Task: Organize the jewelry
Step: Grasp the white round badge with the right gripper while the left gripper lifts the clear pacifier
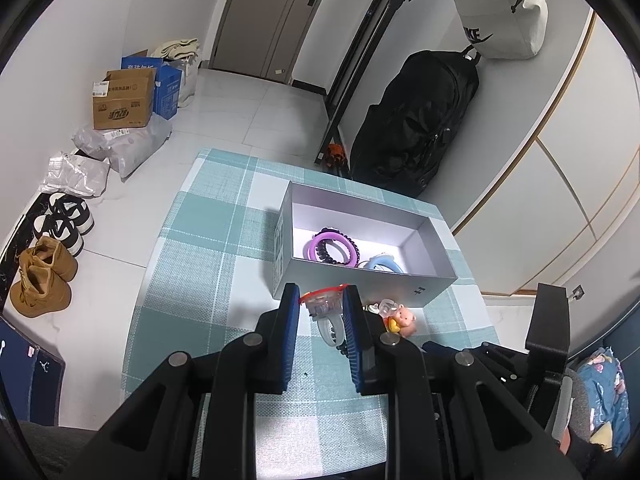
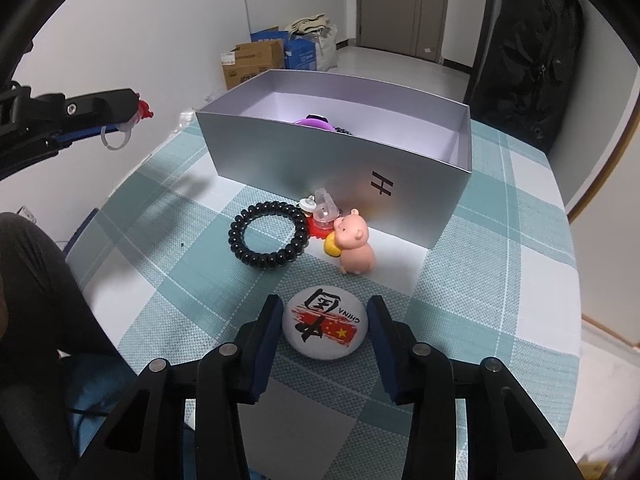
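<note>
My left gripper (image 1: 322,300) is shut on a toy ring (image 1: 326,306) with a red top and clear band, held in the air short of the silver box (image 1: 400,280); it also shows at the left of the right wrist view (image 2: 120,128). The box (image 2: 320,160) holds a purple bracelet (image 1: 332,246), a dark bead bracelet and a blue ring (image 1: 384,264). My right gripper (image 2: 326,312) is open around a round white China badge (image 2: 324,326) lying on the cloth. A black bead bracelet (image 2: 266,240), a pink pig figure (image 2: 356,246) and a clear-and-red ring (image 2: 326,210) lie in front of the box.
The table has a teal checked cloth (image 2: 500,280). Around it on the floor are shoes (image 1: 48,276), cardboard boxes (image 1: 124,100) and plastic bags. A black bag (image 1: 416,120) leans on the wall behind the table, with a white cabinet (image 1: 560,208) to the right.
</note>
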### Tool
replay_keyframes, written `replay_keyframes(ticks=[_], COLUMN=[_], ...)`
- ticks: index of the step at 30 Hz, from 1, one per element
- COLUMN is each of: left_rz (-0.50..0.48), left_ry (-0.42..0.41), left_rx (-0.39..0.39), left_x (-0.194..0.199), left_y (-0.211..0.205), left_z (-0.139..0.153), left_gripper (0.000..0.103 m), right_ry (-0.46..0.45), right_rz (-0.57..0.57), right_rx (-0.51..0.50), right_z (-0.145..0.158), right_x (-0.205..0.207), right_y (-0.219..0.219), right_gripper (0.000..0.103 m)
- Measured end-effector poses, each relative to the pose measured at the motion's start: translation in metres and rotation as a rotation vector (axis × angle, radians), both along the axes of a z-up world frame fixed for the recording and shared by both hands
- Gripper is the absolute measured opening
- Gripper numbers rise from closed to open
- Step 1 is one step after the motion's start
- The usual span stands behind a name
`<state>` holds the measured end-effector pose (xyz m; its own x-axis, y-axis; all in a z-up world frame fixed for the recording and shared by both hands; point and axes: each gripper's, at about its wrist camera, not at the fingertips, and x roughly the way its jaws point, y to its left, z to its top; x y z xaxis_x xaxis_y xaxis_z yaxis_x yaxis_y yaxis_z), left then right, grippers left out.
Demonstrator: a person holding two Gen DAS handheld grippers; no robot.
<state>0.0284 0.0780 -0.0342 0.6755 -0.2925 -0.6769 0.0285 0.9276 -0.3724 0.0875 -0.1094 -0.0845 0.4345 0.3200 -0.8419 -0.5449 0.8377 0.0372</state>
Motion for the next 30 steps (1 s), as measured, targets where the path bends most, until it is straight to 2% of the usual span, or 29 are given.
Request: replay_keyframes(ticks=[8, 20, 30], left_rz=[-0.002, -0.026, -0.056], left_ry=[-0.003, 0.005, 0.021], left_rx=[0.029, 0.077, 0.122], left_x=[0.001, 0.008, 0.037], left_y=[-0.006, -0.022, -0.037], left_z=[0.0, 0.0, 0.002], left_gripper=[0.017, 0.017, 0.017], right_ry=[0.012, -0.006, -0.012], right_rz=[-0.006, -0.02, -0.04], right_rx=[0.065, 0.227, 0.296], right_z=[0.007, 0.042, 0.065], right_x=[0.001, 0.008, 0.038], right_y=[-0.005, -0.017, -0.027], right_gripper=[0.042, 0.042, 0.042])
